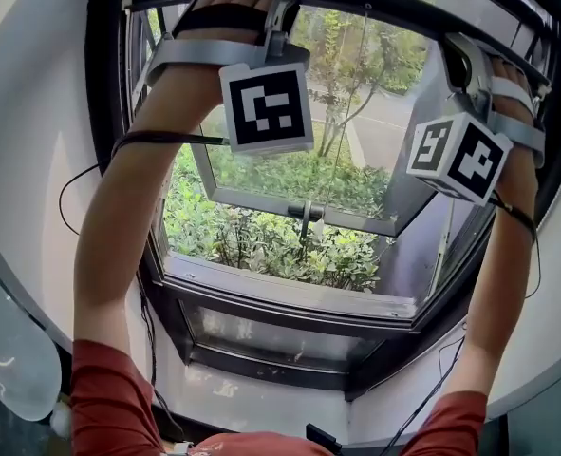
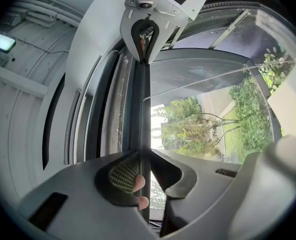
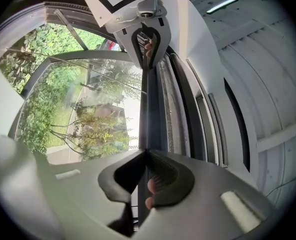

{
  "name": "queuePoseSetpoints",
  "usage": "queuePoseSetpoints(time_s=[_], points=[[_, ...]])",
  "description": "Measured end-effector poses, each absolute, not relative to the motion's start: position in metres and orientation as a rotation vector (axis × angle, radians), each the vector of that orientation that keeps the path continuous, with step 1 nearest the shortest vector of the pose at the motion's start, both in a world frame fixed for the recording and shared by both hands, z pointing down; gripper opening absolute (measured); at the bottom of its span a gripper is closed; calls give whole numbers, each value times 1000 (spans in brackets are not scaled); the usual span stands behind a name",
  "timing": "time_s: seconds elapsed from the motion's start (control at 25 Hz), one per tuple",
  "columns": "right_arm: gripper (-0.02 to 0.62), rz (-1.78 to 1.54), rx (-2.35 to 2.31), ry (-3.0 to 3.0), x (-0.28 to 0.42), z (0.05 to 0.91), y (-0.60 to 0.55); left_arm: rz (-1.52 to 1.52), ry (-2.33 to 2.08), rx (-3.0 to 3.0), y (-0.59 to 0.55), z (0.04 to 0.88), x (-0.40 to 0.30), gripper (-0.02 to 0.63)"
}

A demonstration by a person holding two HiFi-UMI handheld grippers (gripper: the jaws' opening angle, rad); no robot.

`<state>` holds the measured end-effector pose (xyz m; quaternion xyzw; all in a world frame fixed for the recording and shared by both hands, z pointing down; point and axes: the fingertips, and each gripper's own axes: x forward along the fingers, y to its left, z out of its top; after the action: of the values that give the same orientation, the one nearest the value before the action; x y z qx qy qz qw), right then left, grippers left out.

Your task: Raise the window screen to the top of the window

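Dark bar [image 2: 143,109], in left claw [image 2: 146,152], right claw [image 3: 145,152]

I see white walls [image 1: 28,141] around a dark-framed window [image 1: 261,369]. Daylight comes through it, with green shrubs [image 1: 261,240] and a paved path [image 1: 384,122] outside.

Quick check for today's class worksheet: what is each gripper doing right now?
Left gripper: jaws shut on the window screen's bar.
Right gripper: jaws shut on the same bar.
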<state>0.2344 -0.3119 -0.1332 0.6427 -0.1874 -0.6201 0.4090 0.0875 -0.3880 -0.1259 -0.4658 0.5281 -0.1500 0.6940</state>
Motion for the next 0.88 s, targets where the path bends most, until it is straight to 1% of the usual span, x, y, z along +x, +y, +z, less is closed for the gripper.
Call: queuePoseSetpoints(time_s=[0.44, 0.88], points=[[34, -1536, 1612, -412, 236, -177, -315, -306, 1190, -1028, -389, -169, 91, 72], [37, -1522, 1636, -367, 236, -225, -315, -280, 1281, -876, -385, -225, 85, 72]])
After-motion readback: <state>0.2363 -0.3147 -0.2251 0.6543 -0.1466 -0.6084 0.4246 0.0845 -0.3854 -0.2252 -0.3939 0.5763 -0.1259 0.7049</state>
